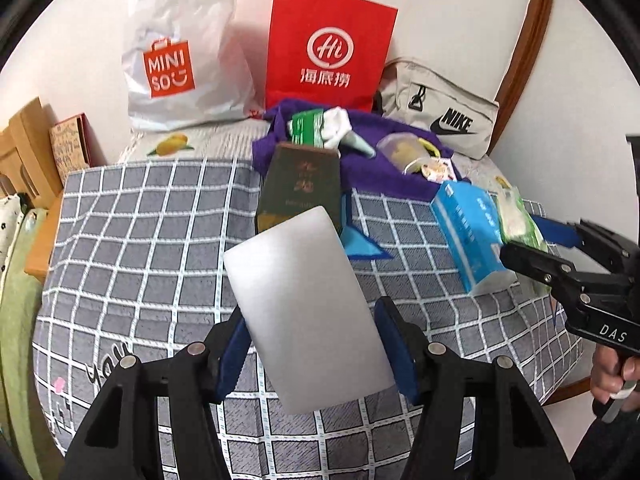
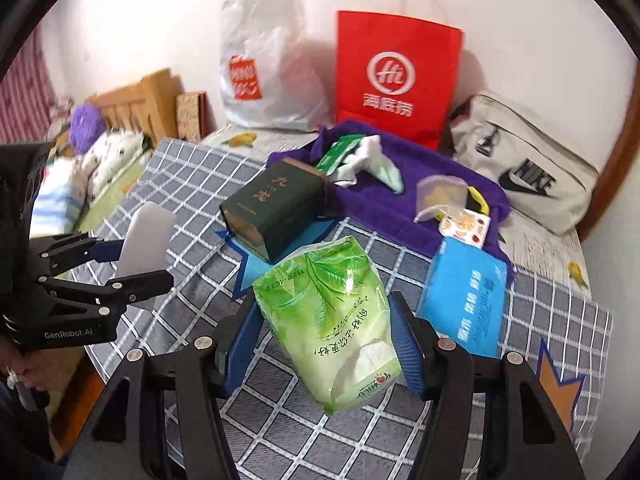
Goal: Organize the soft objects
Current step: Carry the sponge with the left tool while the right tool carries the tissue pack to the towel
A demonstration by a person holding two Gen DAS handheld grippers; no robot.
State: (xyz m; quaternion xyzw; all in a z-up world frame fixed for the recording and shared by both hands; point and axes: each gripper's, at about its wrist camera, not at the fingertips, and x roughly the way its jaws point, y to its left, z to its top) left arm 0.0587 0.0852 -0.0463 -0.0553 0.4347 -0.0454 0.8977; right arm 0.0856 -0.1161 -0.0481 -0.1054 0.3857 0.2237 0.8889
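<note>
A checked cloth (image 2: 168,184) is spread as the work surface, with a purple towel (image 2: 404,184) laid at its far side, apparently as a collecting spot: a white sock (image 2: 360,160), a green packet (image 2: 336,148) and a small clear pouch (image 2: 440,192) are already heaped on it. Three bags are stood against the wall behind: a red bag (image 2: 396,76), a white bag (image 2: 264,68) and a grey bag (image 2: 524,168). A dark box (image 2: 276,200) is left lying across the towel's near edge, and a blue tissue pack (image 2: 468,300) rests on the cloth near it

A green tissue pack (image 2: 332,320) is held off the cloth by the right gripper (image 2: 320,344), the jaws closed partway onto its sides, which are slightly dented; it is probably being carried toward the towel. A white pad (image 1: 304,304) is gripped edgewise by the left gripper (image 1: 316,344), jaws pressed to both sides and the pad tilted upright, clear of the cloth
</note>
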